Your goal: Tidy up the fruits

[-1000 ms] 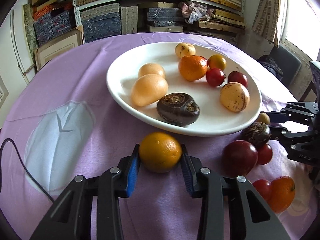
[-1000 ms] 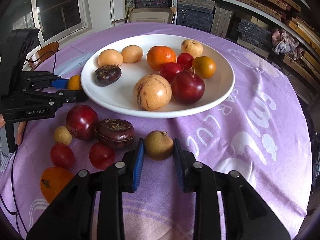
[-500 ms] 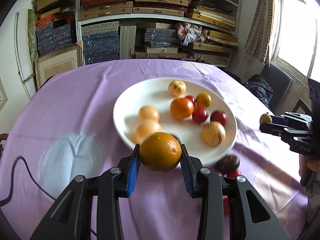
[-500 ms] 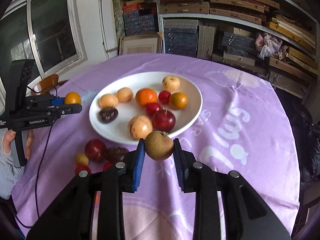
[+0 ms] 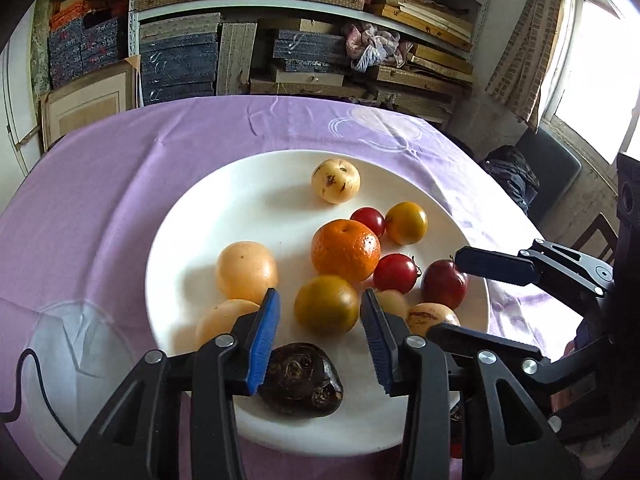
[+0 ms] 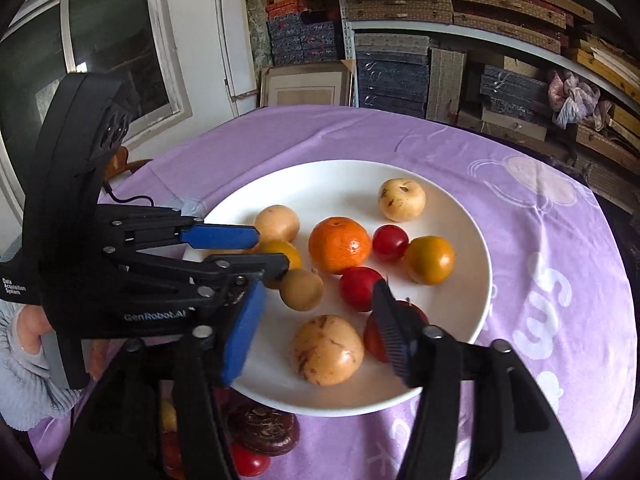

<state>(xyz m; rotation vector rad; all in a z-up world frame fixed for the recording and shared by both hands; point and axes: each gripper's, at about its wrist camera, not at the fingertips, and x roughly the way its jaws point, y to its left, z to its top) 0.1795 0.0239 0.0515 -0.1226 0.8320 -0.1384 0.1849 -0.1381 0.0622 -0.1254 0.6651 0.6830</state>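
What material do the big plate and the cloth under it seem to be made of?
The white plate looks like glazed ceramic, perhaps porcelain: its surface is smooth and glossy, with soft reflections near the rim. Melamine cannot be excluded. The purple tablecloth looks like thin woven fabric with a matte finish: it shows creases and fold lines, and pale printed shapes and letters on it.

I see a cluttered home storeroom: shelves [image 5: 304,4] stacked with boxes, a curtained window [image 5: 596,76], a table's purple cloth [image 5: 120,184].

orange [image 5: 326,304]: yellowish, loose on the white plate [image 5: 248,200]
small brown fruit [image 6: 301,289]: on the plate beside it
other fruit: piled around, some off-plate
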